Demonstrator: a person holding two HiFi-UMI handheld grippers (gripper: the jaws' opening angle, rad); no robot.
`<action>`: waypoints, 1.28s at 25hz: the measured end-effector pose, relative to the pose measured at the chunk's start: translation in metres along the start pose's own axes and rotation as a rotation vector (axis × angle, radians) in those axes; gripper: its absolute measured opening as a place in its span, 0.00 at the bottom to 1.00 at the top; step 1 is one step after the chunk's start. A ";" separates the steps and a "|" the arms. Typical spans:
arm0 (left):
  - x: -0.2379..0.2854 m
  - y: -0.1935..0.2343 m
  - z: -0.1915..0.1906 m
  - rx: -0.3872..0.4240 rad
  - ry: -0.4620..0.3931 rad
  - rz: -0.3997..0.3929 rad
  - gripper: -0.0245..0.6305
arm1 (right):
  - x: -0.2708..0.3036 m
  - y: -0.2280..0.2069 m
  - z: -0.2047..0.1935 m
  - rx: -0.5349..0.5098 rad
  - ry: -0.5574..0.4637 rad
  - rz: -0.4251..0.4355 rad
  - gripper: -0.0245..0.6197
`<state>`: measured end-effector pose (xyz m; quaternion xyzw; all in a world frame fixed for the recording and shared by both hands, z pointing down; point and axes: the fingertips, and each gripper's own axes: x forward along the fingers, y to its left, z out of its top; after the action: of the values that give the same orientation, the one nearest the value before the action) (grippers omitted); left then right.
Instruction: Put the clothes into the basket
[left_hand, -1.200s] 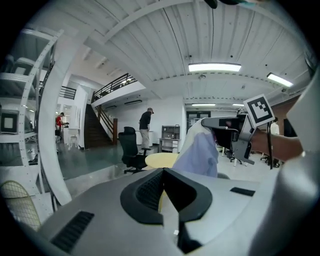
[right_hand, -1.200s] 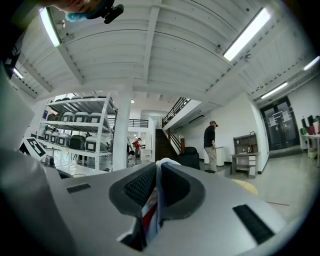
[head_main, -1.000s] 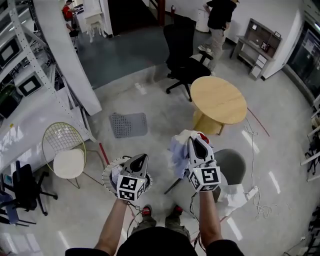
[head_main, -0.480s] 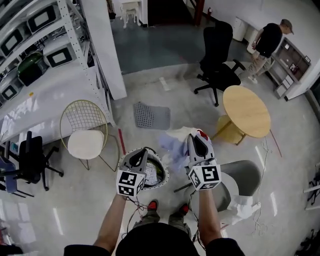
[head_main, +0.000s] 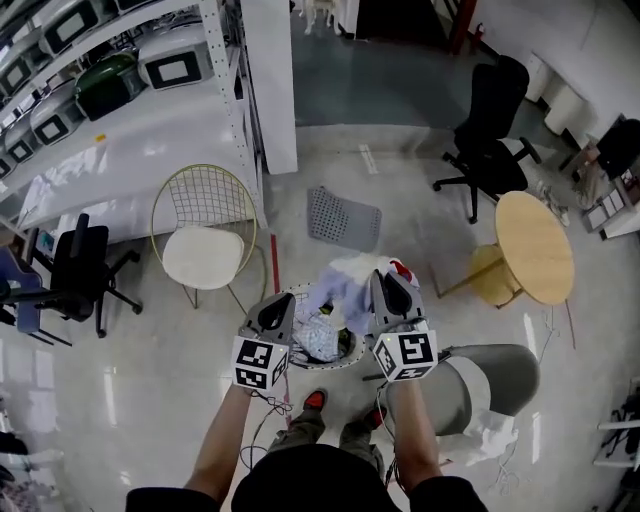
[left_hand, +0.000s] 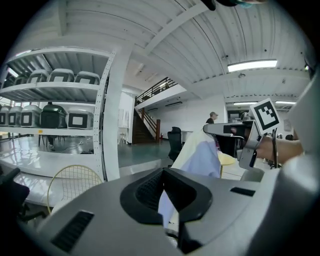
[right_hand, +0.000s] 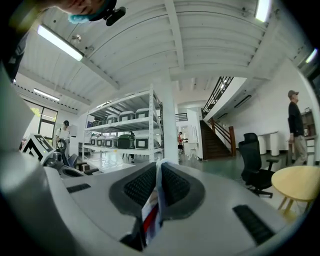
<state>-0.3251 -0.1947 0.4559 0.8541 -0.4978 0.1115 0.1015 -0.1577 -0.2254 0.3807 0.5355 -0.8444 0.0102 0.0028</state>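
My right gripper (head_main: 385, 278) is shut on a bundle of white and lavender clothes (head_main: 345, 283) with a red patch. The bundle hangs over a round white basket (head_main: 345, 362) on the floor, which holds more clothes (head_main: 322, 335). In the right gripper view, white and red cloth (right_hand: 150, 215) is pinched between the pads of the right gripper (right_hand: 159, 165). My left gripper (head_main: 284, 300) sits at the basket's left rim. In the left gripper view a pale strip of cloth runs between the pads of the left gripper (left_hand: 164, 172), and the hanging clothes (left_hand: 202, 155) show just beyond.
A wire chair with a white seat (head_main: 205, 245) stands to the left, and a grey perforated mat (head_main: 343, 217) lies beyond the basket. A grey chair (head_main: 485, 380) is close on the right, a round wooden table (head_main: 535, 247) farther right. Shelving (head_main: 130, 70) and a white column (head_main: 270, 80) stand behind.
Both grippers have swung left across the room with the clothes. The basket, earlier under the left gripper, now lies between the two grippers under the hanging bundle.
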 end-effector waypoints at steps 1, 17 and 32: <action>-0.001 0.007 -0.005 -0.005 0.005 0.011 0.05 | 0.006 0.006 -0.007 0.005 0.011 0.012 0.12; 0.001 0.072 -0.097 -0.098 0.126 0.105 0.05 | 0.060 0.070 -0.147 0.087 0.228 0.141 0.12; 0.027 0.069 -0.193 -0.177 0.247 0.100 0.05 | 0.048 0.082 -0.295 0.139 0.451 0.157 0.12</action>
<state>-0.3902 -0.1953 0.6523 0.7957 -0.5314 0.1766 0.2310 -0.2545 -0.2282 0.6757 0.4512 -0.8589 0.1877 0.1534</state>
